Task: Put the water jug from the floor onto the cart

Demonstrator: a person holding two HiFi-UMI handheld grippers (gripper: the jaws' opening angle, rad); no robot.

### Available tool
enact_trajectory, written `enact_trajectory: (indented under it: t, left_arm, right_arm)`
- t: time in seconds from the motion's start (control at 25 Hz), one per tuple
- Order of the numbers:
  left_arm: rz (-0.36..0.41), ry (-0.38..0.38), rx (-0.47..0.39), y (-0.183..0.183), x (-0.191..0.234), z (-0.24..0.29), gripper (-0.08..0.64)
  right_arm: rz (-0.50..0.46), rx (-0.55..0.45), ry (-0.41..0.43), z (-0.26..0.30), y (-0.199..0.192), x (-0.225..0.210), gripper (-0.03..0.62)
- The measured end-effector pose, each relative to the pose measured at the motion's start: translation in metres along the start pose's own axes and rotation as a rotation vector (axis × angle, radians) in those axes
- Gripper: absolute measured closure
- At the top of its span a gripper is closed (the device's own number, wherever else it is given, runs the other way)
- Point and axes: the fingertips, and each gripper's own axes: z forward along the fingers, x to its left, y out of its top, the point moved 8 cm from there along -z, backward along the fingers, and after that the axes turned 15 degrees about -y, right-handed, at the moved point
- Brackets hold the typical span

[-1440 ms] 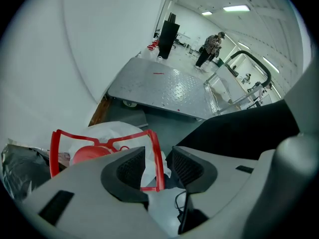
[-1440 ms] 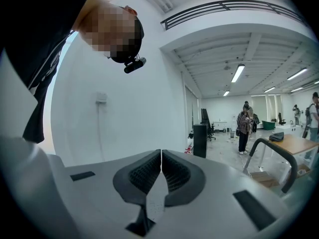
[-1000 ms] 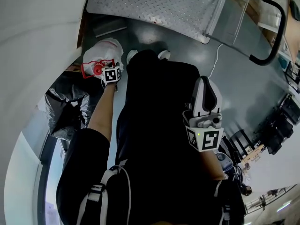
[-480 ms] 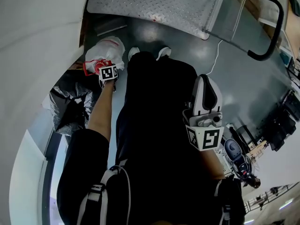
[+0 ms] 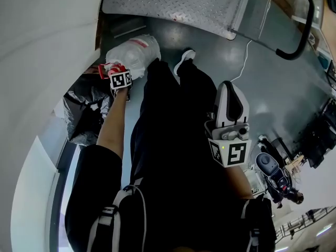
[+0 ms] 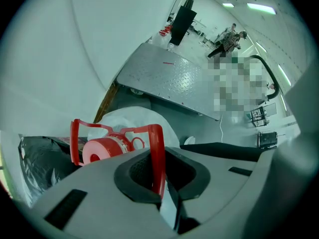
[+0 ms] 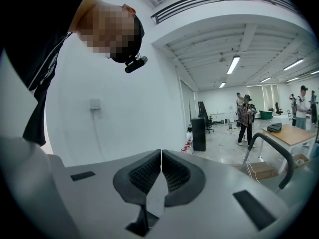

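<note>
Red handle (image 6: 157,153) update | left hand-held gripper (image 6: 158,180) just clamped shut on it, water jug (image 5: 137,54) now swinging up off the floor (image 5: 210,51) vs a second ago | right hand-held gripper (image 7: 160,176) pressed together, empty | cart (image 5: 173,4) deck next, looks like

Left arm (image 5: 112,124) stretched down, forearm bare. Left hand-held gripper (image 5: 113,72) points steeply down; jaws have just been closing, now clamp red jug handle (image 6: 157,151). Right hand-held gripper (image 7: 160,171) at hip, near level, jaws together, empty.
</note>
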Motion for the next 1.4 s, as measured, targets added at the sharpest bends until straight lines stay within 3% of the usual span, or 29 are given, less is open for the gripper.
enact_trajectory:
  t: [0.24,0.48,0.72,0.88,1.08,1.4]
  left_arm:
    - [0.094,-0.039,-0.015,0.01,-0.056,-0.027,0.525]
    - [0.154,-0.027,-0.043,0.026,-0.109,-0.058,0.525]
    - [0.16,0.034,-0.108,0.08,-0.138,-0.054,0.525]
    - [0.174,0.071,-0.142,0.089,-0.135,-0.082,0.525]
    - [0.18,0.11,-0.19,0.095,-0.177,-0.112,0.525]
    - [0.108,0.097,-0.287,0.14,-0.213,-0.107,0.523]
  right_arm:
    - [0.032,-0.07,0.009,-0.01,0.033,-0.007,0.574]
    - [0.082,-0.152,0.019,0.002,0.068,-0.036,0.574]
    - [0.155,-0.199,0.078,0.049,0.067,-0.092,0.574]
    - [0.177,-0.267,0.086,0.038,0.075,-0.098,0.574]
    - [0.21,-0.319,0.089,0.011,0.093,-0.139,0.574]
    - [0.22,-0.334,0.106,0.007,0.096,-0.171,0.574]
